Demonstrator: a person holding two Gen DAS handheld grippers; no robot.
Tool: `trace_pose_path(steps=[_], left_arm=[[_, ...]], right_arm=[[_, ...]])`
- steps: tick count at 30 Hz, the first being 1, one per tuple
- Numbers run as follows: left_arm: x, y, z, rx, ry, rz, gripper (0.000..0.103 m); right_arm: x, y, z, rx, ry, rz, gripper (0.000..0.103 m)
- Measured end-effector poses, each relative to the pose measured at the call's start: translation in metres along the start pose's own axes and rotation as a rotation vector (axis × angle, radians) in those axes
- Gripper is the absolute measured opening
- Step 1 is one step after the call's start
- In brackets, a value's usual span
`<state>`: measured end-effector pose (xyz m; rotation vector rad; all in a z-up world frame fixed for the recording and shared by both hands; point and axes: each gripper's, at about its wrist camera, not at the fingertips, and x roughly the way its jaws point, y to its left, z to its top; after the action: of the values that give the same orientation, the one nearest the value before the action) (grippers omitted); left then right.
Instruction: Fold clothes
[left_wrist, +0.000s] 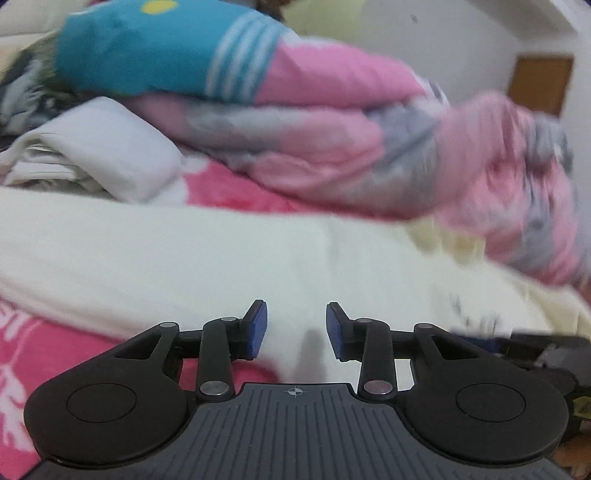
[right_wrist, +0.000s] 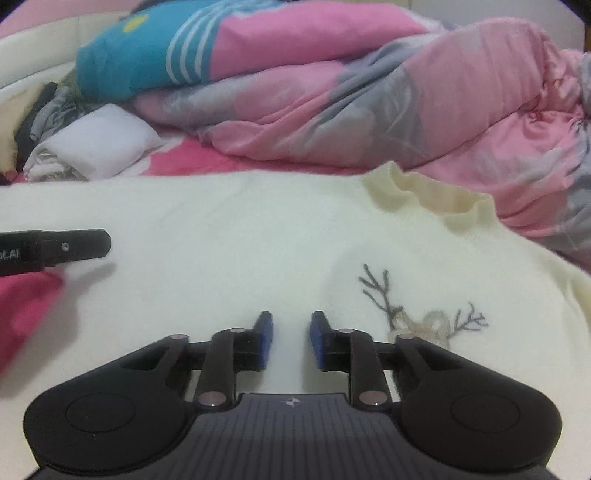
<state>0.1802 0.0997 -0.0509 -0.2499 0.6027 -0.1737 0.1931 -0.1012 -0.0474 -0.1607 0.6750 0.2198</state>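
Soft, matt cream knit on the sweater (right_wrist: 229, 236), ribbed at the collar (right_wrist: 428, 195), with a fuzzy grey yarn deer (right_wrist: 417, 317) stitched in. Smooth, thin, crinkled cloth on the pink and grey quilt (right_wrist: 369, 107); fleecy and plush on the pink blanket (left_wrist: 22, 354). Matt black plastic on the right gripper (right_wrist: 291, 339), small shiny metal pins, blue rubbery pads (right_wrist: 317, 332)

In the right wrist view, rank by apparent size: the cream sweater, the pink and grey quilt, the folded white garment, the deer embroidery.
1. cream sweater and pink and grey quilt: similar, and the sweater's nearness makes it unsure
2. folded white garment
3. deer embroidery
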Motion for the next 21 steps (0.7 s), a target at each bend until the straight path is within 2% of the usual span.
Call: trace_pose_path(steps=[2,8,21], left_arm=[[0.003,-0.001,-0.001,0.02,0.014,0.003,0.04],[0.005,-0.009,-0.005,0.098,0.026,0.018,0.053],[0.007,-0.011,-0.005,0.112,0.035,0.019,0.057]], right_arm=[[-0.001,-0.003,-0.006,0.024,-0.032,0.005,0.032],[0.001,-0.01,-0.007,0.061,-0.033,0.016,0.04],[0.003,-0.017,-0.009,0.096,-0.039,0.039,0.042]])
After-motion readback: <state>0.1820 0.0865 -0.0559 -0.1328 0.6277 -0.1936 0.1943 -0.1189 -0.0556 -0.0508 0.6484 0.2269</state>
